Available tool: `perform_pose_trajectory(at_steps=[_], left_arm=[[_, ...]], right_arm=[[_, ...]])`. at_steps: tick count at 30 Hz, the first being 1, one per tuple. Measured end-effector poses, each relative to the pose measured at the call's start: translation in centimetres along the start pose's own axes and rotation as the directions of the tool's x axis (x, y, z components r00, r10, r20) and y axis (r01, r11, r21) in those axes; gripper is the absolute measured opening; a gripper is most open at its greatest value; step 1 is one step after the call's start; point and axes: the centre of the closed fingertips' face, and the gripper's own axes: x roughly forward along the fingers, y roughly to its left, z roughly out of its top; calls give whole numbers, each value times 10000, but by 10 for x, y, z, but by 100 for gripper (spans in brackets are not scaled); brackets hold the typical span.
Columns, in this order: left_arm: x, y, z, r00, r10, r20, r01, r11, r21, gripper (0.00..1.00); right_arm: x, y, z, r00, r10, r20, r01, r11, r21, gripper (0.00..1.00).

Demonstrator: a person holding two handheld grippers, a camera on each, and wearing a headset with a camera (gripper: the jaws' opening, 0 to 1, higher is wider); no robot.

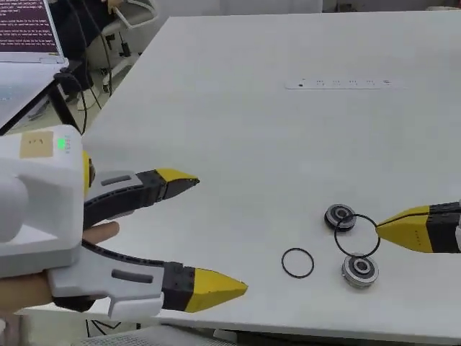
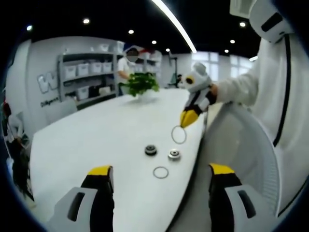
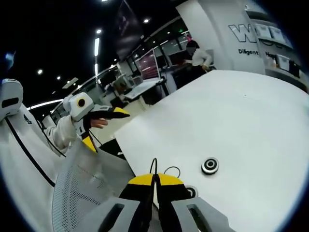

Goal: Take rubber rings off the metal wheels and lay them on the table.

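One rubber ring [image 1: 356, 256] is dangling from the right gripper [image 1: 377, 228], jaws clenched on it; left gripper [image 1: 222, 234] is gaping idle; lowering it flat onto the tabletop [image 1: 238, 108] is looking wise.

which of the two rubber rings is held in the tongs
The ring pinched in the right tongs, raised beside the wheels. The other ring lies flat on the table, untouched.

Your headset camera looks forward and down from close over the near edge of the table [image 1: 238, 130], with the two wheels [image 1: 340, 217] at 4 o'clock. Your left gripper [image 2: 160, 169] camera faces along that edge from farther back, toward the right gripper [image 2: 186, 120] at 2 o'clock. Your right gripper camera looks back, low and close, with the left gripper at 9 o'clock. All three share the wheels, the flat ring [image 1: 282, 262] and the pinched ring [image 1: 356, 256].
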Motion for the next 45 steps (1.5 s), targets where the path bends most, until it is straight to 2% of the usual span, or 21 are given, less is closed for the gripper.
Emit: perform_pose_trajectory(at_steps=[5,10,13,18,24,27,33,40,45], left_arm=[[1,-3,0,9998,178,97,-176,9997,-148,81],[2,-7,1,9989,462,-47,-463,9987,-221,80],[3,-9,5,9976,696,53,-694,9973,-232,80],[6,-15,7,9949,1010,88,-1005,9941,-399,79],[12,-23,7,9927,1203,-43,-1204,9915,-501,79],[13,-25,8,9913,1319,-51,-1320,9898,-533,79],[14,-26,7,9888,1480,-185,-1489,9866,-674,79],[16,-23,7,9839,1769,-242,-1781,9817,-676,77],[22,-21,8,9783,2061,-223,-2071,9759,-688,77]], right_arm=[[9,-1,-3,9991,179,-385,-188,9995,-239,0],[15,-1,-5,9970,396,-660,-416,9987,-286,0],[18,-2,-9,9923,673,-1042,-726,9962,-477,0],[22,-4,-18,9846,830,-1541,-954,9926,-753,0],[24,-9,-21,9813,1025,-1629,-1183,9888,-905,0],[28,-15,-21,9807,1002,-1682,-1178,9881,-984,0],[41,-21,-21,9816,809,-1731,-942,9931,-697,0],[55,-36,-38,9727,694,-2213,-945,9900,-1047,0],[62,-48,-43,9726,774,-2193,-989,9911,-887,0]])
